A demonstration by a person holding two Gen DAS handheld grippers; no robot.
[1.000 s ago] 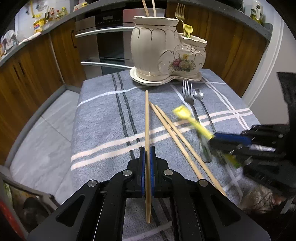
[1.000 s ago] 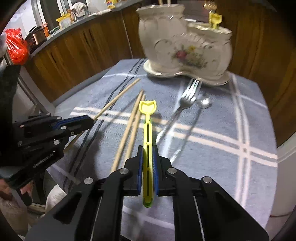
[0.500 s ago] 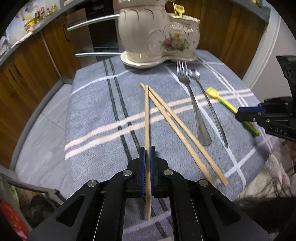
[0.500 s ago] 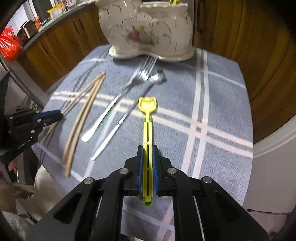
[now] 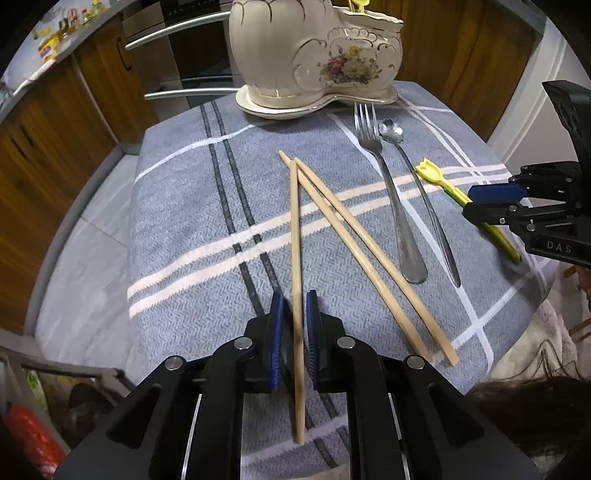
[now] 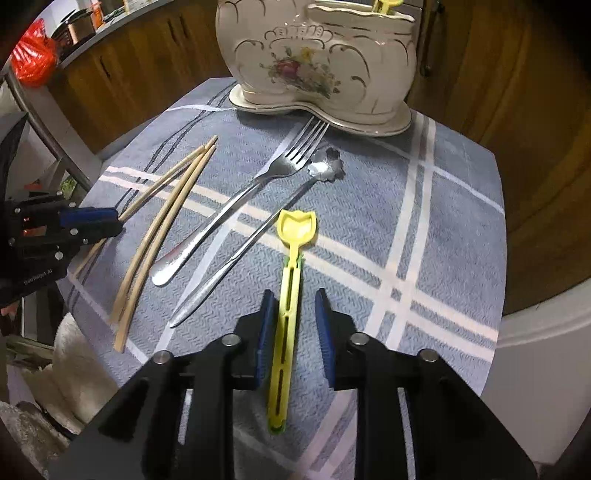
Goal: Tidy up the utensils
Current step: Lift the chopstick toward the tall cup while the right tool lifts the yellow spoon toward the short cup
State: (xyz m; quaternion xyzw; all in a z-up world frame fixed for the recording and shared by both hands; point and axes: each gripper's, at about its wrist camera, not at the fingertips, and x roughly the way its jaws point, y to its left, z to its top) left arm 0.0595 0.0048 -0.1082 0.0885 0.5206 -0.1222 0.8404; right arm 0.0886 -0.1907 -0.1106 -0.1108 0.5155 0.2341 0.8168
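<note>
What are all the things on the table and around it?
Chopsticks: three, light wood, cloth's middle; one between the left claw's pads.
Fork: one, silver, right of chopsticks.
Spoon: one, silver, beside fork.
Plastic scoop: one, yellow, between the right claw's pads.
Holder: one, cream with flowers, far end.
Cloth: one, grey-blue, white stripes.
Cabinets: brown wood, around.
Left claw: open.
Right claw: open.

Wood cabinets (image 5: pixel 33 155) wrap around me, oven (image 5: pixel 184 55) with steel handles straight ahead, grey tile floor (image 5: pixel 74 258), cluttered counter (image 6: pixel 74 33), red bag (image 6: pixel 31 55) off left.
</note>
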